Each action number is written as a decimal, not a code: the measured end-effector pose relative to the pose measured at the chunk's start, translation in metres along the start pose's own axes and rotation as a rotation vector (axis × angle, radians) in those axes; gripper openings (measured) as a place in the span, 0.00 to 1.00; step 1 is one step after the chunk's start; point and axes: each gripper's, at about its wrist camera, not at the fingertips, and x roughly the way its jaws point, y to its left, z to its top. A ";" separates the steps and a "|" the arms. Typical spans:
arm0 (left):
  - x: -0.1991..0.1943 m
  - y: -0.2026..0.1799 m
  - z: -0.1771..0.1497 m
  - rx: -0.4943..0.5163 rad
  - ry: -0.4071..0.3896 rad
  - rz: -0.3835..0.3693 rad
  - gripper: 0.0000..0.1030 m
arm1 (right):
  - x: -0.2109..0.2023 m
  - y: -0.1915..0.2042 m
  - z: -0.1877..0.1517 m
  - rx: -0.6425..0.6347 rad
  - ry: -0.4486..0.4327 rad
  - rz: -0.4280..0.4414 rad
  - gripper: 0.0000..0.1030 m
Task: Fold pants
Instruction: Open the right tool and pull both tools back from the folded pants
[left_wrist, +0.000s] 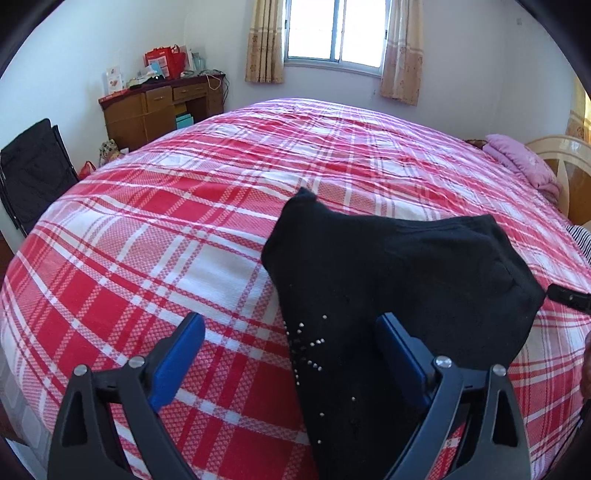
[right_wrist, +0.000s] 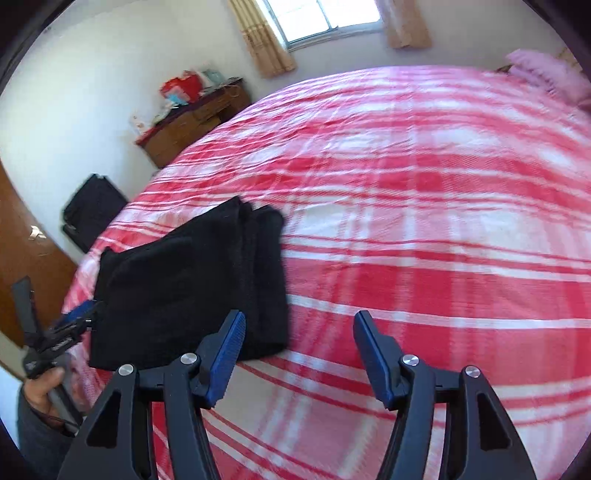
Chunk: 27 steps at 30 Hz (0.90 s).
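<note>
The black pants (left_wrist: 388, 266) lie folded into a thick bundle on the red-and-white plaid bedspread (left_wrist: 147, 240), with small silver studs on the near part. My left gripper (left_wrist: 291, 321) hovers over their near left edge, jaws wide open, nothing pinched; its right finger (left_wrist: 402, 350) is over the cloth and its left finger is over bare bedspread. In the right wrist view the pants (right_wrist: 192, 280) sit left of centre. My right gripper (right_wrist: 299, 317) stands open over the bedspread (right_wrist: 424, 240) just right of them, holding nothing. A hand (right_wrist: 40, 387) holds the left gripper, whose blue pad (right_wrist: 82, 311) shows at the pants' left edge.
A wooden desk (left_wrist: 162, 107) piled with red boxes stands against the far wall under the curtained window (left_wrist: 334, 33). A black case (left_wrist: 33, 166) leans beside the bed on the left. A pink pillow (left_wrist: 524, 162) and a headboard (left_wrist: 565, 155) are at the right. A brown door (right_wrist: 26, 258) is at the left.
</note>
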 end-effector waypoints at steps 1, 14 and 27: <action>-0.004 -0.002 0.000 0.007 -0.007 0.008 0.93 | -0.007 0.000 0.001 -0.010 -0.003 -0.027 0.61; -0.099 -0.046 0.027 0.102 -0.231 -0.055 0.97 | -0.143 0.026 -0.012 -0.137 -0.231 -0.149 0.63; -0.157 -0.056 0.042 0.105 -0.391 -0.109 1.00 | -0.199 0.061 -0.014 -0.219 -0.410 -0.168 0.68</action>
